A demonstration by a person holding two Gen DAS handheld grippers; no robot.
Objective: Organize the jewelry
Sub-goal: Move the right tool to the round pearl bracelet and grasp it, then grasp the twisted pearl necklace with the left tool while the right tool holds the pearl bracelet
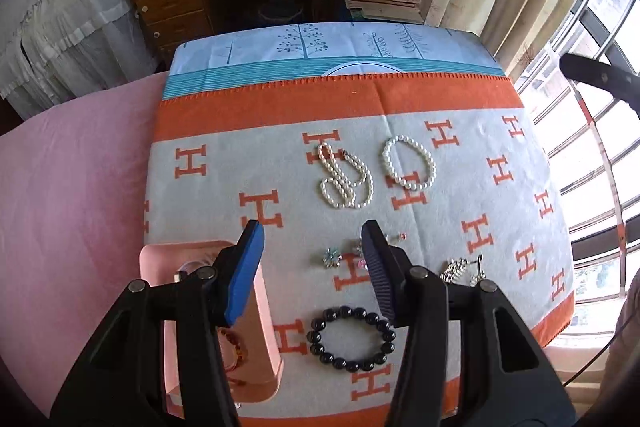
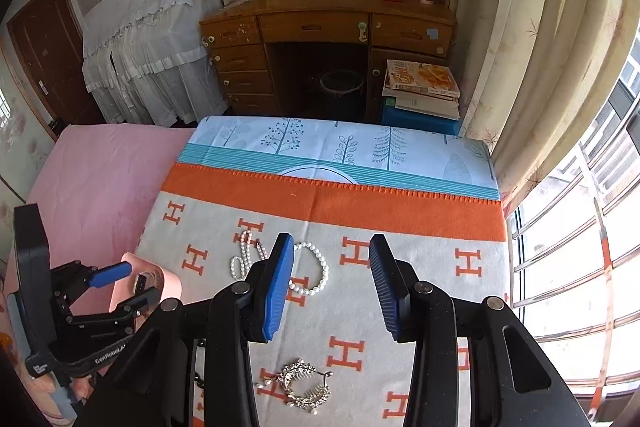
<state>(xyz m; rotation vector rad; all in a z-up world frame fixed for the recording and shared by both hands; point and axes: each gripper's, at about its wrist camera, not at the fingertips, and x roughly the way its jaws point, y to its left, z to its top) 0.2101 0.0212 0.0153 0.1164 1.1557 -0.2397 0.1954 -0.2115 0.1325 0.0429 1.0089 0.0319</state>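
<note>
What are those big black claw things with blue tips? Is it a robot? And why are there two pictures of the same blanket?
It is not a robot. A person holds one black clamp tool in each hand, and each tool has two blue padded fingers and a small camera looking along them. One picture comes from the left gripper, the other from the right gripper. That is why you see the same grey blanket with orange H letters twice.

On the blanket lie a long white pearl necklace, a round white pearl bracelet, a black bead bracelet, small sparkly earrings and a silver sparkly hair comb. A pink tray sits at the left edge, with something amber-coloured in it.

Both pairs of fingers stand apart and hold nothing.
</note>
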